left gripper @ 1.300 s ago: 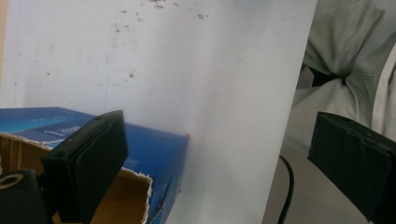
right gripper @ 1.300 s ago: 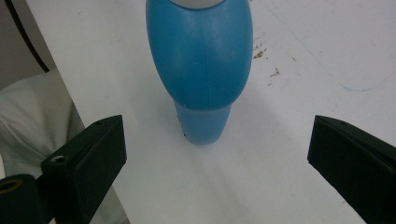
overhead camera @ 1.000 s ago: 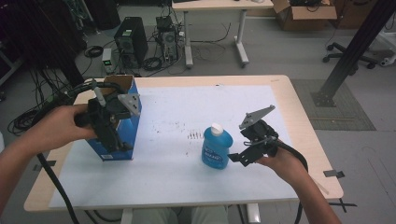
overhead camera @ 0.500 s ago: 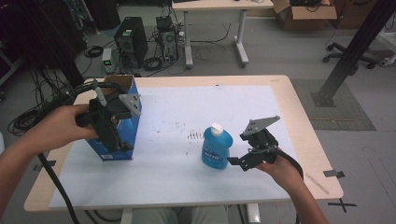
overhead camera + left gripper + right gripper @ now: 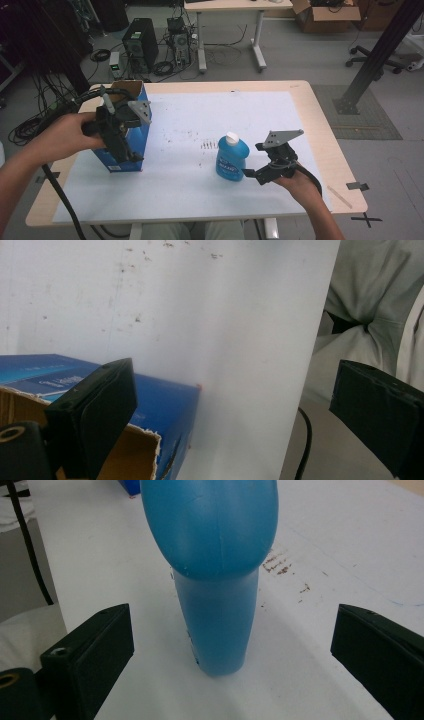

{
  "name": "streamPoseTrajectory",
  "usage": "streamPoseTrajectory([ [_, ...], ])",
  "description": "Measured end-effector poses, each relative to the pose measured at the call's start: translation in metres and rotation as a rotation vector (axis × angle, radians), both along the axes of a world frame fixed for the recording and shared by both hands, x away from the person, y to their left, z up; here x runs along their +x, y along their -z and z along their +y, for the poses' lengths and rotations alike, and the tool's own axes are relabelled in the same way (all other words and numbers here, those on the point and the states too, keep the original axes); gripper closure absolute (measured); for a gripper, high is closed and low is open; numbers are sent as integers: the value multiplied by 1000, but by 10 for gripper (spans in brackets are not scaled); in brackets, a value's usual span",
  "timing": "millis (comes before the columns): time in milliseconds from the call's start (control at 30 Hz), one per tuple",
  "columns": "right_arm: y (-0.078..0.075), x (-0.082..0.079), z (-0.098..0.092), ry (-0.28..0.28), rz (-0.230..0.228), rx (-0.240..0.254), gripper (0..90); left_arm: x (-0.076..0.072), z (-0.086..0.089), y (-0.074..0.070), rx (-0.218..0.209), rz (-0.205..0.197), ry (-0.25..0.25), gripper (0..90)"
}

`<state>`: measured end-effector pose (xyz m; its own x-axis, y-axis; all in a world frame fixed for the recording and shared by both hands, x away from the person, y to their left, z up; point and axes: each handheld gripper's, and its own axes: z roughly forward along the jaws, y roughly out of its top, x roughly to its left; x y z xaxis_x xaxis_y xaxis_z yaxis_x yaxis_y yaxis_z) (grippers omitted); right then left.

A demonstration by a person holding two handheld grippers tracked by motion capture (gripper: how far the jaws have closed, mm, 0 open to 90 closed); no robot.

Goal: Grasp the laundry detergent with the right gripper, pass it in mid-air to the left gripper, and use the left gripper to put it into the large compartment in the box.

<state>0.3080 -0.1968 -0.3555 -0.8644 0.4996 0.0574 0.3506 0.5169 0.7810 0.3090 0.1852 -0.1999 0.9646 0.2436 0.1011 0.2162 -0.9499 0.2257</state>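
A blue plastic bottle (image 5: 231, 157) with a white cap stands upright on the white table top (image 5: 200, 195), right of centre. My right gripper (image 5: 252, 176) is just right of its base, open. In the right gripper view the bottle (image 5: 220, 605) stands ahead between the wide-apart jaws of the right gripper (image 5: 230, 645), which do not touch it. An open blue cardboard box (image 5: 141, 137) stands at the table's left. My left gripper (image 5: 127, 152) hangs over its near side, pointing down. In the left gripper view the left gripper (image 5: 235, 390) is open, one jaw over the box (image 5: 165, 405) rim.
A strip of tape (image 5: 340, 196) lies near the table's right front edge. Behind the table are computer towers (image 5: 140, 42) with tangled cables, a second desk (image 5: 230, 10), a cardboard box (image 5: 325, 12) and an office chair (image 5: 385, 52).
My right gripper has drifted a little toward the front edge and lowered beside the bottle's base. The left gripper and the box have stayed put.
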Motion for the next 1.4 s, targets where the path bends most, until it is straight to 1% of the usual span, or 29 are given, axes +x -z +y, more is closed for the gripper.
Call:
streamPoseTrajectory([
  [267, 6, -1, -3, -3, -32, 58, 36, 0, -2, -2, -2, -3, 0, 52],
  [467, 14, -1, -1, -5, -42, 88, 37, 1, -4, -2, -1, -2, 1, 53],
  [700, 24, 1, 2, -3, -43, 123, 39, 1, -2, -1, -2, 0, -3, 53],
  [833, 27, 2, 4, -4, -54, 139, 41, 1, 0, -2, -4, 0, -6, 53],
  [967, 29, 3, 5, -6, -51, 148, 41, 0, -1, -1, -3, -1, -7, 52],
  [1167, 38, 7, 12, -6, -49, 175, 41, 0, -2, -1, -2, 0, -5, 53],
  [1300, 40, 8, 15, -6, -46, 180, 42, 1, -1, -2, -2, 1, -6, 53],
  [1400, 42, 10, 20, -7, -45, 194, 45, 1, 0, -1, -3, 2, -7, 52],
])
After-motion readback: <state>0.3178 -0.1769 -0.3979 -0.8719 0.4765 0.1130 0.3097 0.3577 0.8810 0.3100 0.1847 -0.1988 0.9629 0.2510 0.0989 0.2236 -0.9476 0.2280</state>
